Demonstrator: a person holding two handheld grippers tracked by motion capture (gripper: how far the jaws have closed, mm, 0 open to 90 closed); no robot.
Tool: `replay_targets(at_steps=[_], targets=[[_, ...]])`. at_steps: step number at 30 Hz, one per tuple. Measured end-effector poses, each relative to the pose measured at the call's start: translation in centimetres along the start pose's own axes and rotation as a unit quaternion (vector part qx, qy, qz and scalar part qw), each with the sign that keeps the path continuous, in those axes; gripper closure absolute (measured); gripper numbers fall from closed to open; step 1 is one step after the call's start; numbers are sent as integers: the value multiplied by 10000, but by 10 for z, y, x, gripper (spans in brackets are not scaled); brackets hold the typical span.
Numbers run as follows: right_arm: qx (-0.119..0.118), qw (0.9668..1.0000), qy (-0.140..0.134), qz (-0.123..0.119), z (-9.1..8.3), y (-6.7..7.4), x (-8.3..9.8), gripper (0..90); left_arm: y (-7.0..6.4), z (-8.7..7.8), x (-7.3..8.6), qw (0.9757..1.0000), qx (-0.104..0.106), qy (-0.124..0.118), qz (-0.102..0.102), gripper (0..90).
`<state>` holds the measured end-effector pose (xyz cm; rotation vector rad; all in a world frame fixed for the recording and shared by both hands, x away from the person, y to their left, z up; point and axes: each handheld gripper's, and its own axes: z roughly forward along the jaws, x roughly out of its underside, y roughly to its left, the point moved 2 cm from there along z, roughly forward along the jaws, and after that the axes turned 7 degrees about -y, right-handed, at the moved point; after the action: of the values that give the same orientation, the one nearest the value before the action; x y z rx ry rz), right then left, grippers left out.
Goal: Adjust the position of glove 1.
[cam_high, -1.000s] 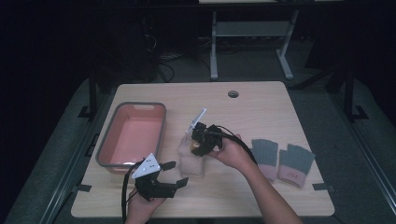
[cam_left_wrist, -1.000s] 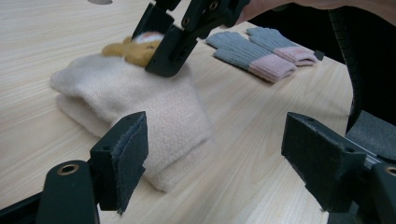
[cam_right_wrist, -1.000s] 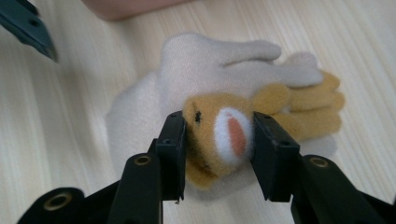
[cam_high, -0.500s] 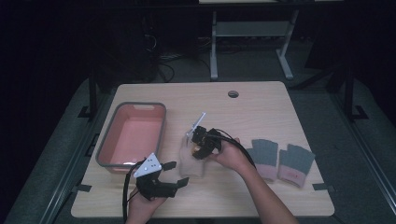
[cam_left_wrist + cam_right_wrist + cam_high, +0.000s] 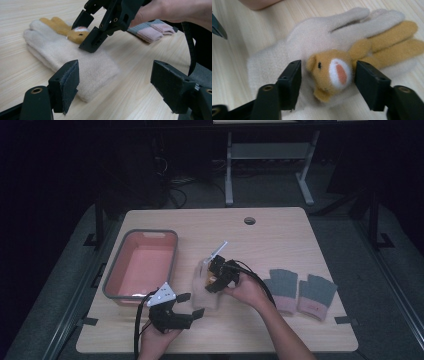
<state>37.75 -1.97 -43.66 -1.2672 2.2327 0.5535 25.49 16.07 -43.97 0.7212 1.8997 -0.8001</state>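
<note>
- Lying flat on the table (image 5: 280, 227), the cream glove (image 5: 206, 292) sits near the front edge, just right of the pink bin (image 5: 141, 265); its long axis runs from the cuff, nearest the person, to the fingers pointing away toward the far side.
- Sewn on its back is a tan bear face (image 5: 331, 72) with tan arms running along the glove's fingers; this raised patch is the part the jaws are set around.
- The right gripper (image 5: 325, 82) is the nearer tool by far: its jaws stand part open, one on each side of the bear face, close to the plush but not yet pinching it, and holding nothing. In the left gripper view they come down on the glove from above, tilted.
- The gap lies across the glove's long axis, so closing it would, I judge, squeeze the bear face from its two sides.
- The left gripper (image 5: 113, 87) waits off the cuff end, low and near the front edge, jaws wide apart and empty, looking along the glove's length toward the fingers; the cuff lies just ahead of them.
- Well to the right, a pair of grey gloves with pink cuffs (image 5: 300, 292) lies side by side, apart from both tools.
</note>
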Motion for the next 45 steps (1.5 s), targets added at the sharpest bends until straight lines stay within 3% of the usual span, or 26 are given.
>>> replay_targets(at_steps=[7, 13, 16, 19, 23, 28, 32, 34, 37, 40, 45], targets=[[-4, 9986, -351, 399, -18, 0, 7, 299, 2, 8, -5, 9997, -110, 136, -167, 233], [36, 9933, -674, 938, -33, -3, 21, 292, 14, 18, -11, 9971, -346, 196, -646, 235], [-24, 9888, -833, 1239, -35, -2, 30, 292, 16, 26, -11, 9957, -407, 272, -789, 235], [-90, 9834, -965, 1536, -33, -1, 40, 290, 17, 33, -10, 9938, -597, 409, -849, 235], [-201, 9711, -1262, 2014, -29, 0, 51, 291, 22, 39, -9, 9902, -764, 475, -1068, 256], [-196, 9669, -1182, 2253, -17, 4, 58, 295, 25, 45, -8, 9874, -1025, 607, -1038, 296], [-248, 9614, -1245, 2442, -8, 5, 58, 295, 29, 50, -2, 9857, -1045, 585, -1185, 268], [-239, 9601, -1257, 2488, -5, 5, 57, 307, 33, 52, 3, 9825, -997, 638, -1437, 274], [-178, 9599, -1194, 2529, -1, 5, 55, 332, 35, 55, 6, 9808, -929, 692, -1567, 343], [-178, 9592, -1110, 2595, 2, 5, 54, 354, 35, 58, 7, 9801, -853, 743, -1629, 390], [-51, 9624, -986, 2532, -2, 3, 58, 357, 34, 65, 6, 9797, -693, 859, -1676, 412]])
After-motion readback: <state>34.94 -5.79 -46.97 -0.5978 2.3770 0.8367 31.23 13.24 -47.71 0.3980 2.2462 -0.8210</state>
